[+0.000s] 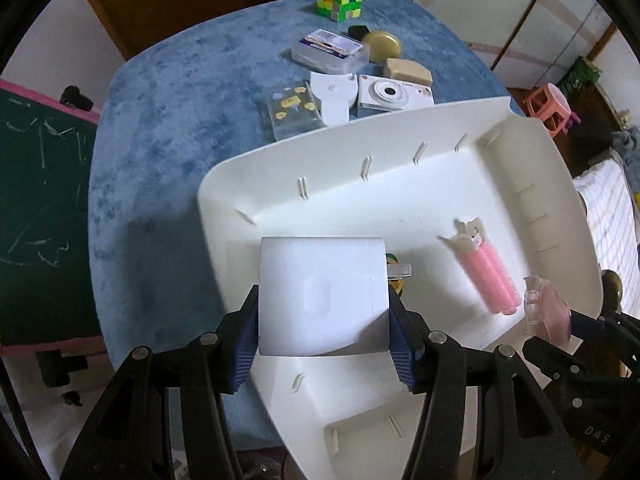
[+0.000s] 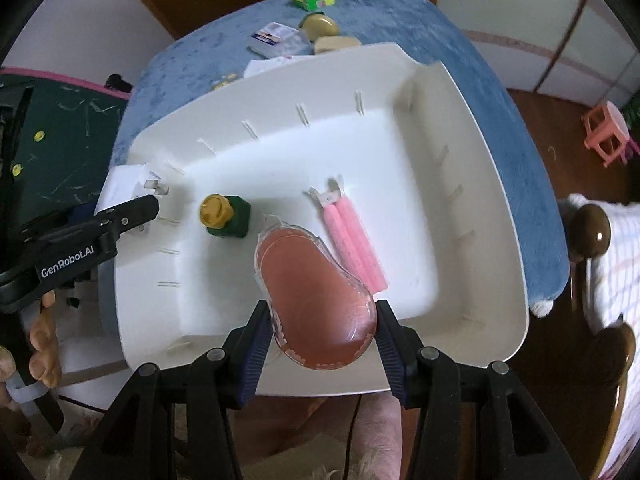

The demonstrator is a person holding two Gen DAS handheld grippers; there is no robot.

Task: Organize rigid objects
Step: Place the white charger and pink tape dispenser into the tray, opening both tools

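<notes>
Over the white tray (image 1: 532, 168), each hand-held gripper grips something: left (image 1: 323, 330) a white charger (image 1: 320, 296) hiding the green bottle (image 2: 230, 216), right (image 2: 320, 340) a pink case (image 2: 316, 300).

The table (image 1: 168, 128) wears a blue plush cloth, napped and mottled. On it sits a white tray (image 1: 520, 168) of smooth matt plastic. The left claw (image 1: 324, 320), black plastic with ribbed blue pads, grips a white charger (image 1: 320, 296), satin plastic with bright metal prongs (at 3 o'clock on its body). The right claw (image 2: 320, 344) pinches a clear glossy plastic case (image 2: 316, 296) with a pink inside. Pink rollers (image 2: 356, 240) look fuzzy and matt. At 12 o'clock, a puzzle cube (image 1: 340, 2) shines, glossy plastic; the camera (image 1: 394, 94) is silvery.
</notes>
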